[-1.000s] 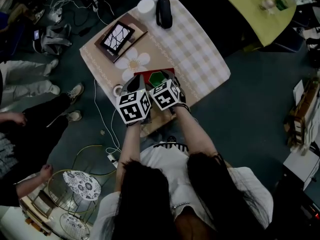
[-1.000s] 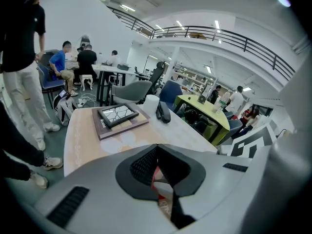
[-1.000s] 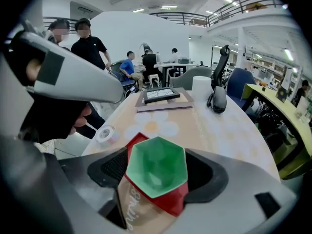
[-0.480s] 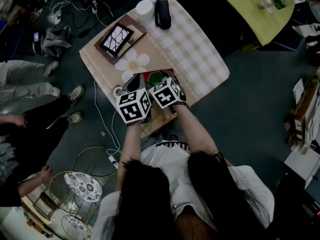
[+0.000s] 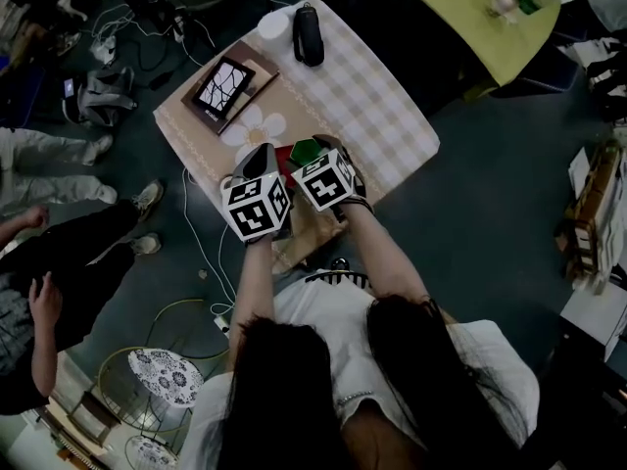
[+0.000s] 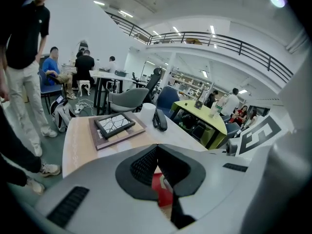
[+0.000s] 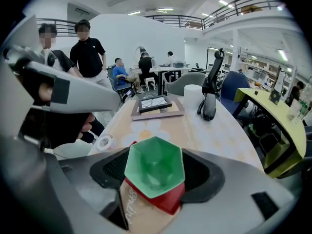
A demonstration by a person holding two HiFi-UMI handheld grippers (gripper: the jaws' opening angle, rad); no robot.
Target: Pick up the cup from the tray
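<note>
A green six-sided cup (image 7: pixel 155 165) sits between the pads of my right gripper (image 7: pixel 159 173). The jaws have just been closing and now press on its sides, just above the red tray (image 7: pixel 168 203). In the head view the cup (image 5: pixel 305 149) shows ahead of the right gripper's marker cube, with the tray (image 5: pixel 282 155) beside it. My left gripper (image 6: pixel 156 148) is at the tray's left side with its tips together. A strip of red tray (image 6: pixel 159 189) shows in the gap under them. I cannot tell whether it pinches the tray.
On the checked tablecloth (image 5: pixel 372 106) lie a framed crackle-pattern board (image 5: pixel 223 83), a black case (image 5: pixel 308 33) and a white roll (image 5: pixel 273 24). A tape roll (image 7: pixel 104 141) sits near the table's left edge. People stand at the left (image 5: pixel 59 253). A yellow-green table (image 5: pixel 480 8) stands beyond.
The right gripper has lifted slightly with the green cup between its jaws. The left gripper stays by the tray. The head view has shifted a little, and a bystander at the left has moved.
</note>
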